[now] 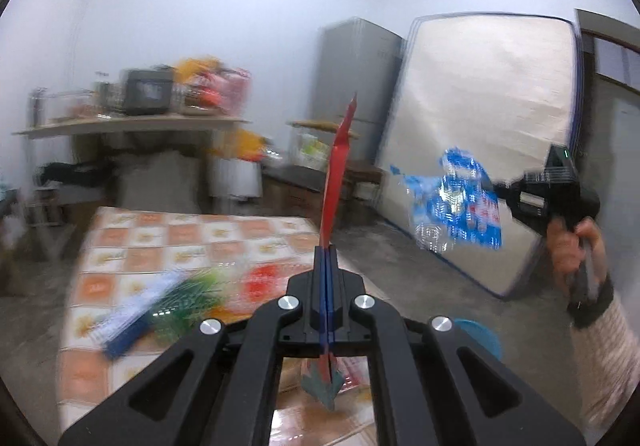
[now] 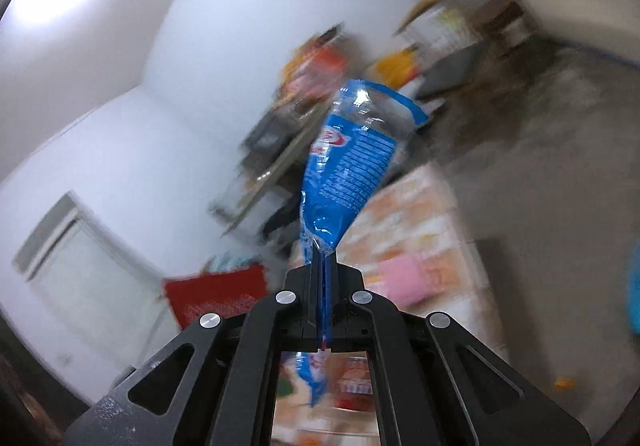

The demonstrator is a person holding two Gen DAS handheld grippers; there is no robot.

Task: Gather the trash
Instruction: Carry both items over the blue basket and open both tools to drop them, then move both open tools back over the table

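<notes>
The left claw (image 1: pixel 327 254) is pressed together on a red wrapper (image 1: pixel 338 169), a long flat strip seen edge-on whose long axis runs straight out from the fingertips and rises to a pointed tip well above them; its crumpled tail hangs out behind the fingers, under the claw. Below and to the left of this claw lies a table with an orange-and-white checked cloth (image 1: pixel 132 246), and on it, close to the claw's left side, sit blurred pieces of litter: a blue and white packet (image 1: pixel 128 322), a green wrapper (image 1: pixel 188 298) and a red wrapper further in. The right claw (image 2: pixel 323 258) is pinching a blue plastic bag (image 2: pixel 348 161) by its narrow gathered end; the bag widens as it extends away from the fingertips, leaning up and a little to the right, with its clear open end farthest out. In the left camera the same bag shows off to the right, held up in front of a mattress (image 1: pixel 492 105) that leans against the wall, with a hand (image 1: pixel 572 246) gripping the right claw's handle.
</notes>
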